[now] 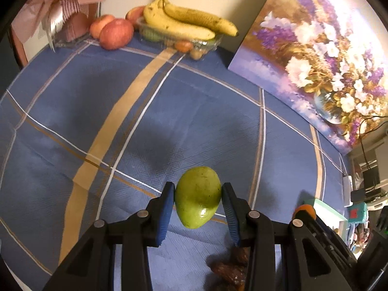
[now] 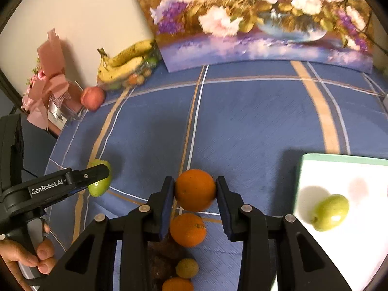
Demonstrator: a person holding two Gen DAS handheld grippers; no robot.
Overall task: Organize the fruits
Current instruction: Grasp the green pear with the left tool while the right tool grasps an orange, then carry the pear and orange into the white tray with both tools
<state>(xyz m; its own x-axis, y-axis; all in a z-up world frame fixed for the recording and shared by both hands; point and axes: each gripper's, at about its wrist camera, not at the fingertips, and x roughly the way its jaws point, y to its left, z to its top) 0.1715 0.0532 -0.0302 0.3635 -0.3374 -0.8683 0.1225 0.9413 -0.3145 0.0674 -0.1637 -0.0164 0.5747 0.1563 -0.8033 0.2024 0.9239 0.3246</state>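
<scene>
**Green mango and orange, each clamped in a gripper**

Green mango (image 1: 197, 197) sits squarely between the blue pads of the left gripper (image 1: 197, 203), one pad pressing each flank, so the fingers are clamped on it. Its rounded top rises past the fingertips and its lower end hangs below them; it looks clear of the blue checked cloth on the surface (image 1: 121, 121). From the right wrist view the same mango (image 2: 99, 181) shows at the left, partly behind a black finger, with a hand (image 2: 29, 254) gripping the handle below.

Between the pads of the right gripper (image 2: 195, 194) an orange (image 2: 195, 189) is held at its widest part, fingers clamped on both sides, most of the fruit standing forward of the tips. Just below it, on the cloth, lies a second orange (image 2: 188, 230), then a small yellow-green fruit (image 2: 186, 268) and a third orange (image 2: 177, 284) at the bottom edge, beside some dark brown fruit (image 2: 160, 262).

To the right a white board (image 2: 327, 169) with a green edge carries another green mango (image 2: 331, 212). At the far edge, bananas (image 1: 184, 21) lie over a clear tray (image 1: 206, 44) beside red apples (image 1: 116, 33), near a flower painting (image 1: 315, 60).
</scene>
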